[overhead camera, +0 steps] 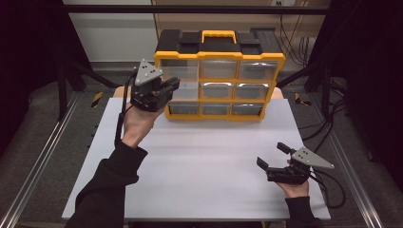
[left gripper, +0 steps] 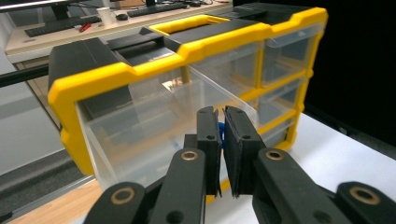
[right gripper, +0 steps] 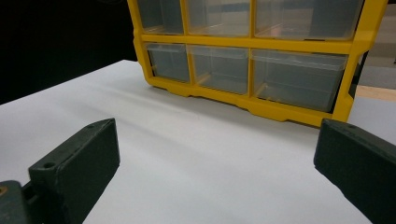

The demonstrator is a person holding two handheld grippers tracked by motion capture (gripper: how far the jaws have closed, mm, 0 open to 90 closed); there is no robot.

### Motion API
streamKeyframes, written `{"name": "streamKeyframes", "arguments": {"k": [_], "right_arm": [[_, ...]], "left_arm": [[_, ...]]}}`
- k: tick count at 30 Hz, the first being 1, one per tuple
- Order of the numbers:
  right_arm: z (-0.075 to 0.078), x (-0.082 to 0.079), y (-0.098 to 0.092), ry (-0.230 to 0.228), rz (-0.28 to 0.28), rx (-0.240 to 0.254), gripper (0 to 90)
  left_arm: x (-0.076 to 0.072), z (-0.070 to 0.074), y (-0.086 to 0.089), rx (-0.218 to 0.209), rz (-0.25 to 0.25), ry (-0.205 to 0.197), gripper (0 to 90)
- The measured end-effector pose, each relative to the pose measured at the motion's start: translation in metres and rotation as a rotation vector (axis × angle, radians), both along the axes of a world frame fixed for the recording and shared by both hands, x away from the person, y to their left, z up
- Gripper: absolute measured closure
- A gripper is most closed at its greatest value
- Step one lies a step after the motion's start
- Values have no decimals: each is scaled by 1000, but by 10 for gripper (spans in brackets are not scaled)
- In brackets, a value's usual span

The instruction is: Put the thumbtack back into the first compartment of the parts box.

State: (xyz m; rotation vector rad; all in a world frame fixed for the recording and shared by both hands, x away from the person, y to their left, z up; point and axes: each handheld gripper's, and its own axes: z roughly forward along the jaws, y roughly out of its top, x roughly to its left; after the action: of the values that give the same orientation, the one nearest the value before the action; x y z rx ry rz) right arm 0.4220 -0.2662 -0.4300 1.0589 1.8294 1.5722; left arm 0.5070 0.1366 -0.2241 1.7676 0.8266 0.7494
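Note:
A yellow-framed organizer (overhead camera: 219,57) with a black top and clear drawers stands at the far side of the white table (overhead camera: 199,156). Its top left drawer (left gripper: 154,116) is pulled out; the same drawer (overhead camera: 186,70) sits at the upper left of the cabinet in the high view. My left gripper (overhead camera: 172,86) is raised in front of that corner. In the left gripper view my left gripper (left gripper: 223,114) has its jaws nearly together over the drawer's front edge, pinching a small blue object (left gripper: 220,133). My right gripper (overhead camera: 270,154) rests low at the near right, open with nothing between its fingers (right gripper: 215,135).
The organizer (right gripper: 252,43) fills the far middle of the table. Black cables (overhead camera: 328,185) trail off the right edge. A metal rail (overhead camera: 43,156) runs along the left side, and a desk with a keyboard (left gripper: 60,25) lies behind the cabinet.

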Motion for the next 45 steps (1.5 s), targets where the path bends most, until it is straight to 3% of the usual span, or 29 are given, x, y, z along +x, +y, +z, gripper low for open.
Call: {"name": "streamKeyframes", "arguments": {"k": [5, 10, 12, 16, 19, 23, 26, 31, 38, 42, 44, 45], "right_arm": [[0, 0, 0, 4, 2, -5, 13], [1, 0, -1, 1, -1, -1, 13], [1, 0, -2, -6, 2, -3, 13], [2, -2, 0, 14, 1, 25, 13], [1, 0, -2, -5, 3, 0, 13], [2, -2, 0, 11, 4, 23, 13], [1, -1, -1, 3, 1, 2, 13], [1, -1, -1, 1, 1, 2, 13], [1, -1, -1, 2, 4, 5, 11], [1, -1, -1, 2, 0, 4, 11], [1, -1, -1, 0, 3, 3, 10], [1, -1, -1, 1, 2, 4, 10]], "left_arm": [[25, -1, -1, 3, 51, 16, 838], [38, -7, -4, 24, 73, 36, 837], [43, -11, -5, 42, 87, 49, 836], [47, -13, -4, 37, 100, 60, 827], [45, -12, -3, 32, 106, 51, 763], [37, -7, 4, 6, 93, 24, 668], [27, -5, 11, -19, 62, -3, 577], [2, -13, 25, -58, 11, -47, 473], [-27, -44, 46, -73, -44, -56, 306], [-37, -67, 57, -71, -32, -65, 187], [-41, -80, 63, -71, -32, -61, 142], [-44, -87, 65, -77, -34, -35, 122]]}}
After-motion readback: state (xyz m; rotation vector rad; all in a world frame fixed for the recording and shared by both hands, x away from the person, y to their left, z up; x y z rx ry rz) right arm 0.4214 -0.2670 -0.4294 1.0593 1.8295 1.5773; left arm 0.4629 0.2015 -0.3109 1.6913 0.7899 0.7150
